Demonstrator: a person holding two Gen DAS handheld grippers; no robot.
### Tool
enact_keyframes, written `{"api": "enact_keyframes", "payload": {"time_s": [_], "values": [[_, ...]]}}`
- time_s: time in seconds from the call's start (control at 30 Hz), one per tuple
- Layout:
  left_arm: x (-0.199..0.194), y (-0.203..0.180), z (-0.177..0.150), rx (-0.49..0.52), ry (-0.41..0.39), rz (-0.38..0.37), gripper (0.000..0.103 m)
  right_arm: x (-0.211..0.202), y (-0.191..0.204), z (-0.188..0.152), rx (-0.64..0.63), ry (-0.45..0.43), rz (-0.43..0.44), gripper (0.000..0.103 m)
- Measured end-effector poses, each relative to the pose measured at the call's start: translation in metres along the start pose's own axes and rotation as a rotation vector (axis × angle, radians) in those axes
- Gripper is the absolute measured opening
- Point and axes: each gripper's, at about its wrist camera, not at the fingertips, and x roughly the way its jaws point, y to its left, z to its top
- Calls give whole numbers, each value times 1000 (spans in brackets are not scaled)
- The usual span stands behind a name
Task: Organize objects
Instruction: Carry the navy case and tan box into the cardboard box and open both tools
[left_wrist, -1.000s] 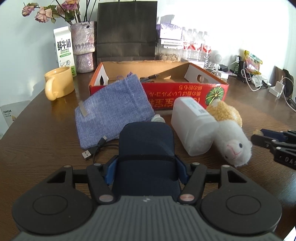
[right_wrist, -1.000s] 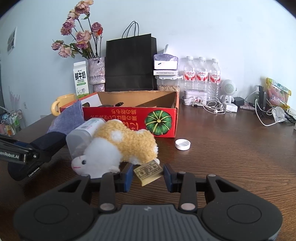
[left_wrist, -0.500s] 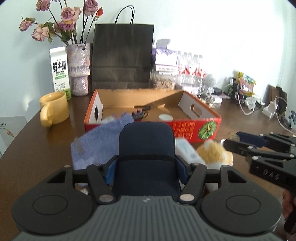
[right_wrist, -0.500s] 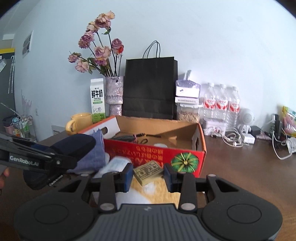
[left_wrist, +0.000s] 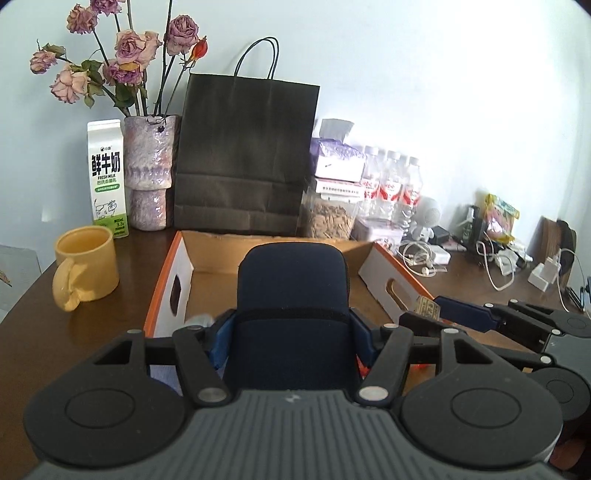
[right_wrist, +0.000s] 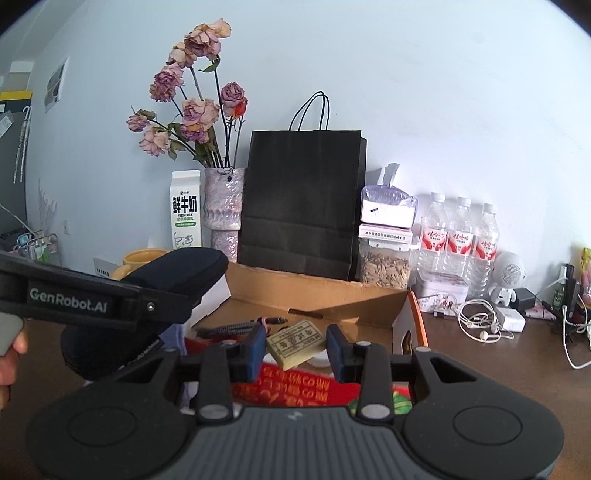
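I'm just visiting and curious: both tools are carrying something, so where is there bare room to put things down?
The cardboard box shows bare floor at its back; its front holds a cable. Bare table lies right of the box, before the earphones, and between the yellow mug and the box. The back wall is crowded: paper bag, water bottles, chargers.
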Motion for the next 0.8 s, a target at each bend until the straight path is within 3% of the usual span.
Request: {"api": "enact_keyframes", "payload": {"time_s": [0.43, 0.8], "values": [[62, 3, 26, -47, -19, 11, 64, 67, -16, 21, 4, 20, -10, 34], [110, 12, 32, -83, 18, 34, 63, 117, -31, 23, 32, 59, -16, 34]]}}
